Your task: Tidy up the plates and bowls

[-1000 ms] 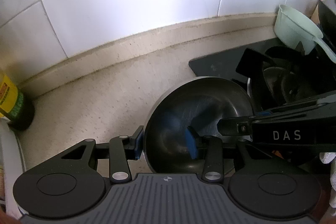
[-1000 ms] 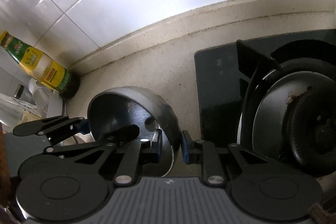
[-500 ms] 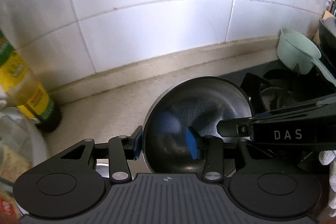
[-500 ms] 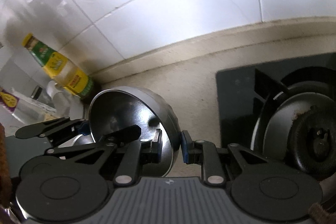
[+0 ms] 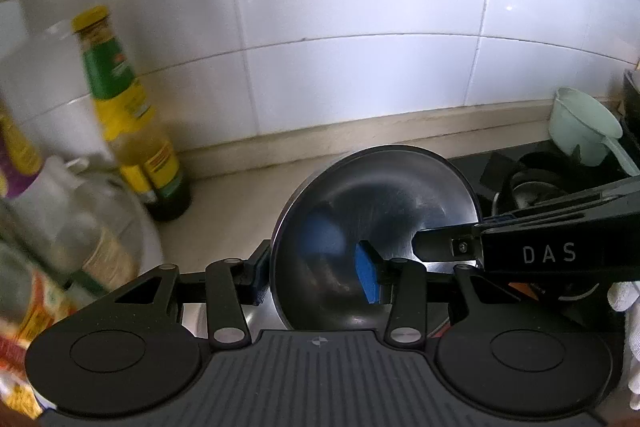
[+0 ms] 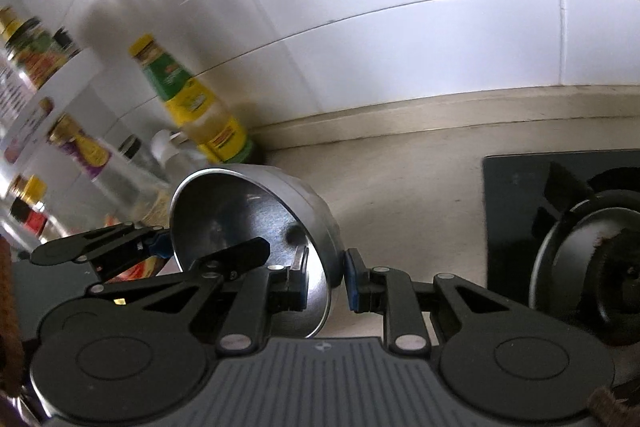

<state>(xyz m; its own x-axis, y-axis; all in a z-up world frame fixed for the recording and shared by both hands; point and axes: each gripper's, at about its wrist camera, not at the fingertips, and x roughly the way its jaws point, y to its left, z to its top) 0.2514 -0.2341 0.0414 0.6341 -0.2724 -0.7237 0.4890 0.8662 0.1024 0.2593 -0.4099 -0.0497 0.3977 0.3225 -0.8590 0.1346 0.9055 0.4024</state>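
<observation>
The steel bowl sits at centre frame in the left wrist view, tilted so its hollow faces the camera, and is held clear of the worktop. The left tool pinches its rim: one blue pad lies inside the bowl, the other finger is pressed against the outer wall at the left of the rim. The right tool grips the opposite side of the same bowl, seen at lower centre of the right wrist view, with one finger inside and the blue-padded finger on the outside wall. In the left wrist view the right tool's black body, marked "DAS", enters from the right edge and reaches the bowl's right rim.

A yellow-and-green labelled bottle stands upright on the worktop at the left of the frame, against the white tiled wall. Further bottles and jars crowd the lower left, blurred. The same bottle appears at upper left of the right wrist view, with a shelf of bottles to its left, also blurred.

A black hob with a burner occupies the right of that view. A pale green scoop rests at the right edge of the left wrist view.
</observation>
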